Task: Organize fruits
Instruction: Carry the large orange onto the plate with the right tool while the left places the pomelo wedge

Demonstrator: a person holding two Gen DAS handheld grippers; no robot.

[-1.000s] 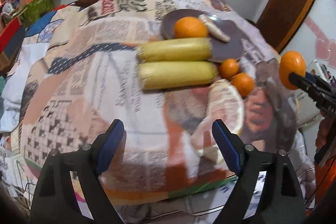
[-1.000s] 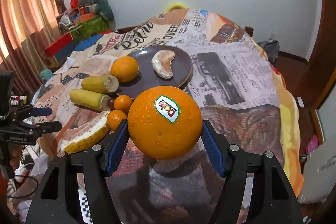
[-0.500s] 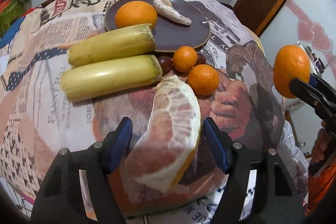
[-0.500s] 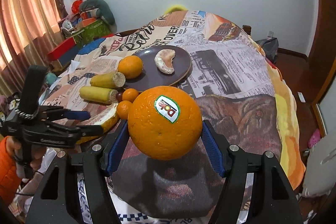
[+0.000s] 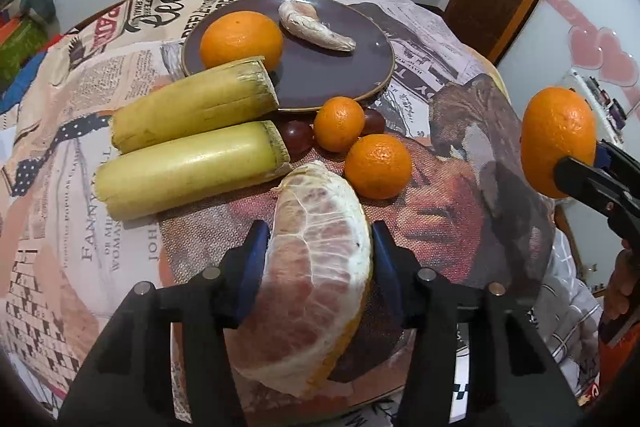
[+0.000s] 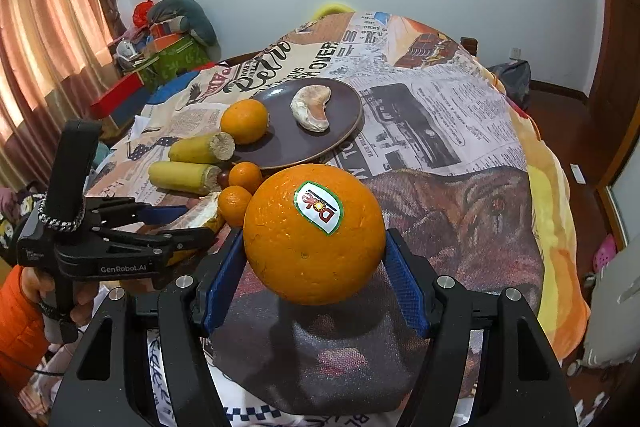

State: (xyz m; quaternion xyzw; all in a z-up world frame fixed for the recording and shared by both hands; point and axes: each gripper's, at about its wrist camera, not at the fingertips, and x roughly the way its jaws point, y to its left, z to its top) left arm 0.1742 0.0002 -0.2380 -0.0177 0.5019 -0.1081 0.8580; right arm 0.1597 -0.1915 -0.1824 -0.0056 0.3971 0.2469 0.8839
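Note:
A peeled pomelo wedge (image 5: 316,267) lies on the newspaper-print cloth, between the blue pads of my left gripper (image 5: 318,255). The jaws are closing and both pads touch the wedge's sides. My right gripper (image 6: 314,259) is shut on a large stickered orange (image 6: 312,247) and holds it in the air to the right, apart from the other fruit. A dark plate (image 5: 320,83) further back carries an orange (image 5: 240,41) and a pale fruit segment (image 5: 316,27). Two yellow cut stalks (image 5: 188,171), two small mandarins (image 5: 378,166) and dark grapes (image 5: 298,137) lie beside the plate.
The cloth (image 6: 440,131) drops away at the near edge and on the right. Boxes and bags (image 6: 168,43) are piled at the far left by a curtain (image 6: 48,27). A hand in an orange sleeve (image 6: 24,307) grips the left tool.
My left gripper has moved in over the pomelo wedge and its jaws have narrowed from wide apart to touching it. The right gripper with the orange has stayed where it was.

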